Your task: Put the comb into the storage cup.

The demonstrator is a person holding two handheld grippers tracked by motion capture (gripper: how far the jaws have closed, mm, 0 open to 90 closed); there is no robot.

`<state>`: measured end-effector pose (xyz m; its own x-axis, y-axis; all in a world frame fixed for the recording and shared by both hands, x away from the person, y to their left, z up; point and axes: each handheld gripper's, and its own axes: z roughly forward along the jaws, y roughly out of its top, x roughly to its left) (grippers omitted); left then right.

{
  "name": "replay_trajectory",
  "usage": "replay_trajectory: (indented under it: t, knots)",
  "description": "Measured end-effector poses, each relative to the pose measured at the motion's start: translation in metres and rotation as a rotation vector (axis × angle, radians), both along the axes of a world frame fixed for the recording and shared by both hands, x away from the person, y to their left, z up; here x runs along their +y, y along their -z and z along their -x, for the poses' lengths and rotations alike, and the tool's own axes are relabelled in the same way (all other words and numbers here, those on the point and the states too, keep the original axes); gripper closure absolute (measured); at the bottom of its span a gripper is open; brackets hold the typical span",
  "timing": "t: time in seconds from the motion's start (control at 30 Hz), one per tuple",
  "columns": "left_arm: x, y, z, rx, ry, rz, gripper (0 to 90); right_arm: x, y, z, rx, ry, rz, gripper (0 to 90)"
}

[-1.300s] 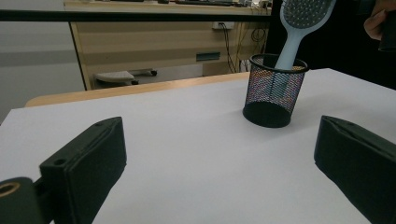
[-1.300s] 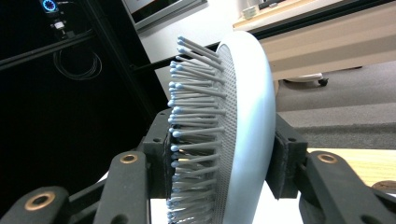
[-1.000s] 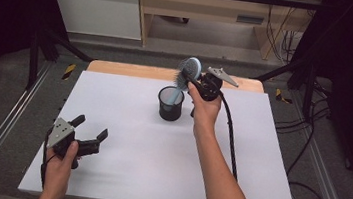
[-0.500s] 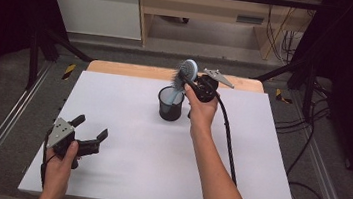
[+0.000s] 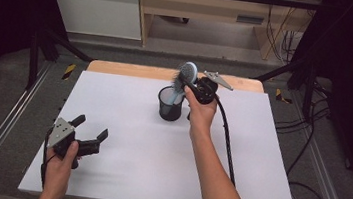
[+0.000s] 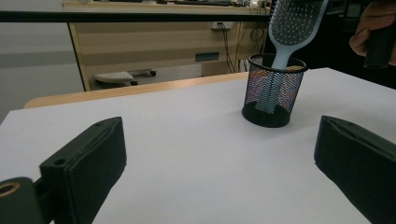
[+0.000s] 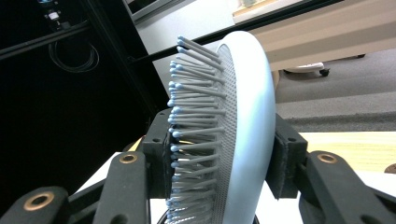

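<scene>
Hairbrush [image 5: 186,75]: pale blue, paddle head, tilted, handle down inside black mesh cup [image 5: 169,107], upright at worktop's [image 5: 120,173] far middle.

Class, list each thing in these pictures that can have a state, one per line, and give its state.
hairbrush: tilted, handle down inside the cup, head above the rim, clamped at the head.
mesh cup: upright on the table, holding the brush handle.
right gripper: shut on the hairbrush head, above the cup.
left gripper: open, nothing between its jaws, low over the table's near left part.
table: white top, bearing the cup.
</scene>
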<state>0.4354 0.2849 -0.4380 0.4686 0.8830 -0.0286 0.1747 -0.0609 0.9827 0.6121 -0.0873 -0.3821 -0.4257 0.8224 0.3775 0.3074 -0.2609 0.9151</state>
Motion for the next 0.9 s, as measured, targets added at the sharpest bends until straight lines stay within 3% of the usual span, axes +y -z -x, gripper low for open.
replay_trajectory:
  t: [0.9]
  knots:
    - [-0.0008, 0.0002, -0.0002, 0.001, 0.006, -0.003, 2.4, 0.0011, 0.0054, -0.0019, 0.011, 0.008, -0.004, 51.6]
